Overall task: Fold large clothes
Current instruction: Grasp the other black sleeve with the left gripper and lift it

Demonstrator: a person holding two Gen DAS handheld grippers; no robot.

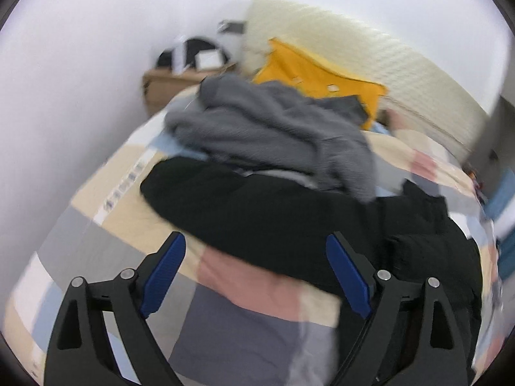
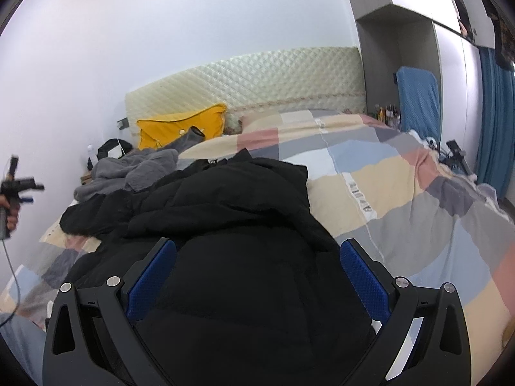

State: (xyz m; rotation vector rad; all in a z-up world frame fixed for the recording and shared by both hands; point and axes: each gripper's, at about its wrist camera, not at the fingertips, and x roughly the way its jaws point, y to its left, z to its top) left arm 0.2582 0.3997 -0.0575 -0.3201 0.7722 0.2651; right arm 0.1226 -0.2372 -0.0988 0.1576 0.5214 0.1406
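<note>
Right gripper (image 2: 257, 259) hovers low, jaws spread wide, nothing held; bulky black padded jacket (image 2: 225, 225) lies right under and ahead of it on the patchwork quilt (image 2: 386, 193). Left gripper (image 1: 256, 254) also agape, jacket (image 1: 273, 212) just ahead; crumpled grey fleece garment (image 1: 273, 135) beyond. Left view blurred.

Clothes lying on a bed (image 2: 402, 186)
A jacket (image 2: 231, 225) is lying near the foot edge; a sweater (image 2: 128, 170) is lying behind it toward the left edge, a pillow (image 2: 180, 125) is leaning against the headboard (image 2: 257, 77).
</note>
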